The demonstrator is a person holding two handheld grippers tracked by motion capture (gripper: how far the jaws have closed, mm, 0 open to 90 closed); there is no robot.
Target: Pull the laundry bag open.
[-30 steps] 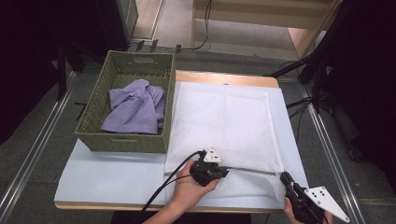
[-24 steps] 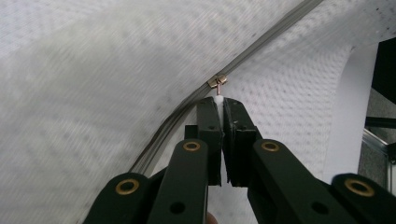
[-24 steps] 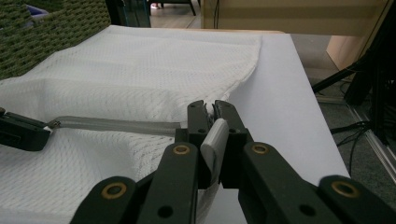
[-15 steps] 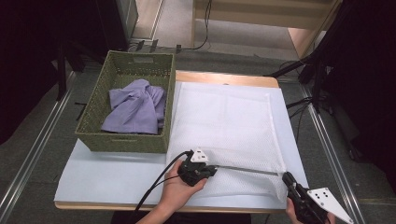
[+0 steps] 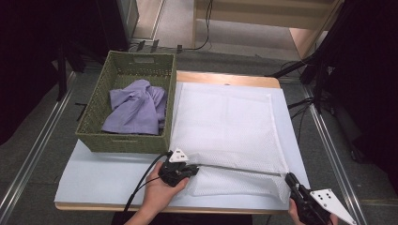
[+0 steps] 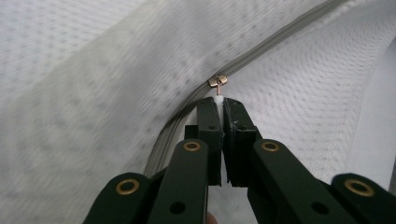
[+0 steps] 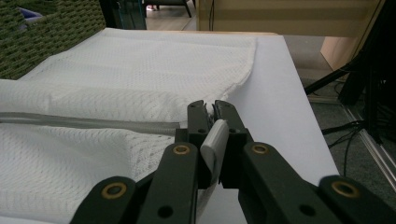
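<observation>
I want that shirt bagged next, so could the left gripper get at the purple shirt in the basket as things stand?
Probably not yet: the left gripper is shut on the zipper pull of the mesh laundry bag. Nothing lies over the purple shirt in the open-topped basket.

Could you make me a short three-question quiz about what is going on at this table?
1. True or false: the left gripper is shut on the zipper pull of the white mesh bag.
2. What does the right gripper pinch: A) the basket rim, B) a white tab at the bag's near corner, C) a cable?
3. What lies in the green wicker basket?

Key:
1. True; the jaws clamp the pull's white tab.
2. B; the white tab sits between the closed jaws.
3. A crumpled purple garment.
</observation>
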